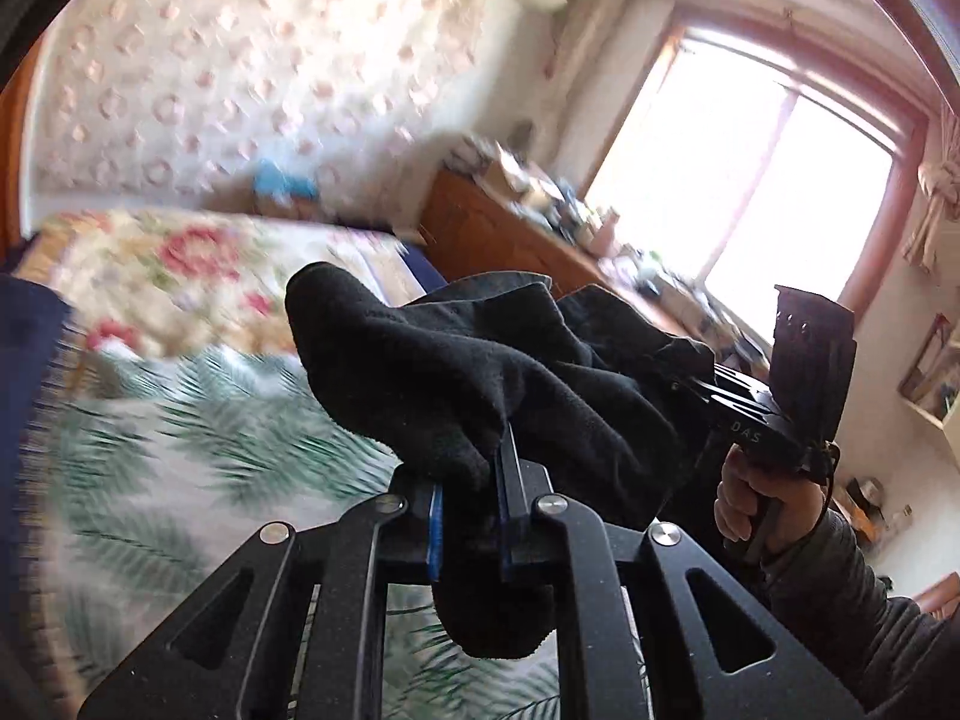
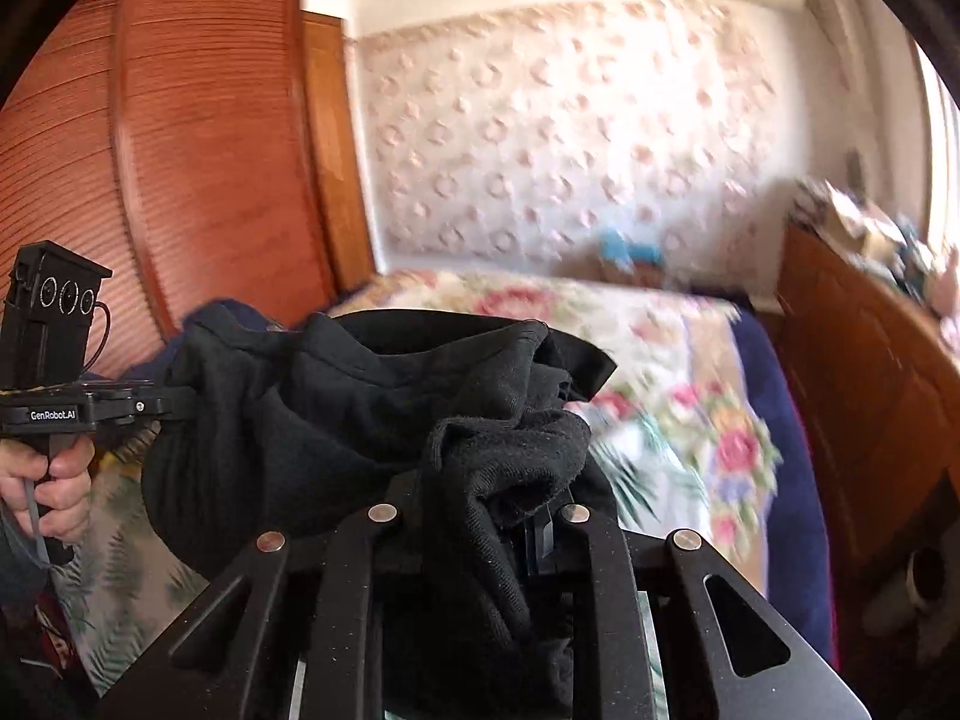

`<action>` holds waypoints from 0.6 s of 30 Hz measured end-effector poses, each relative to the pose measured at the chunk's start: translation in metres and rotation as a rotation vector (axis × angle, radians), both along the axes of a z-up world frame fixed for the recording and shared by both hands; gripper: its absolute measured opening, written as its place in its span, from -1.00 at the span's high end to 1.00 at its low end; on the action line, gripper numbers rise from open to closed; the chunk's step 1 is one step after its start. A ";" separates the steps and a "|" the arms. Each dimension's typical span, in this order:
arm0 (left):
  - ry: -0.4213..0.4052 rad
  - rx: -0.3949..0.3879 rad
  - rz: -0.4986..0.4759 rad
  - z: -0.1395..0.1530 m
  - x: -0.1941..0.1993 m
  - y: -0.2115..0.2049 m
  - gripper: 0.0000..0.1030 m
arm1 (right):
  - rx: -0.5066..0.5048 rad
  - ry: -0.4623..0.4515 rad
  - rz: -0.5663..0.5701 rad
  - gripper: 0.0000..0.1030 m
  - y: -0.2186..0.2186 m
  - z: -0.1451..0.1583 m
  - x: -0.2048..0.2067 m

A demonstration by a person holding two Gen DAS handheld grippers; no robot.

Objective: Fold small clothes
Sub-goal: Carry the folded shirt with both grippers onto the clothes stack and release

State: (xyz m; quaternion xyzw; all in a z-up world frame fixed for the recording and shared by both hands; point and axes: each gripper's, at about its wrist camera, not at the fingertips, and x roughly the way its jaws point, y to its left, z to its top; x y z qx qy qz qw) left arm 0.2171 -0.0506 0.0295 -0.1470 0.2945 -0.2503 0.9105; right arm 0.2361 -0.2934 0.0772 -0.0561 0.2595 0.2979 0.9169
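Black fabric, a small dark garment (image 1: 480,372), hangs in the air between the two grippers, above a bed covered by a leaf-print sheet (image 1: 198,462) and a floral quilt (image 1: 180,264). The left gripper (image 1: 468,480) has its jaws drawn narrow on a fold of the garment: cloth bulges above the blue-edged pads and a rounded end droops below them. From the left wrist view the right gripper's body (image 1: 780,396) shows beyond the cloth, gripped by the person's right hand (image 1: 756,498). In the right wrist view the right gripper (image 2: 522,516) is likewise pinched on a bunched part of the garment (image 2: 372,396), which piles over its fingers and trails down between the linkage arms. The left hand (image 2: 54,480) holds the other tool's handle at the left edge. A wooden louvred wardrobe (image 2: 180,138) stands behind the bed, a patterned wall (image 2: 570,132) runs along its far side, and a cluttered wooden dresser (image 1: 510,228) sits under a bright window (image 1: 750,180). The surroundings are blurred.
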 end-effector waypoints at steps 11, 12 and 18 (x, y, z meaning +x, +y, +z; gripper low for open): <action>-0.109 0.096 0.406 0.025 -0.081 0.145 0.74 | -0.031 -0.133 0.357 0.62 0.196 0.054 0.023; -0.109 0.099 0.451 0.019 -0.089 0.157 0.74 | -0.033 -0.130 0.383 0.62 0.216 0.055 0.028; -0.043 0.048 0.620 -0.035 -0.105 0.200 0.74 | -0.100 -0.129 0.531 0.62 0.324 0.043 0.053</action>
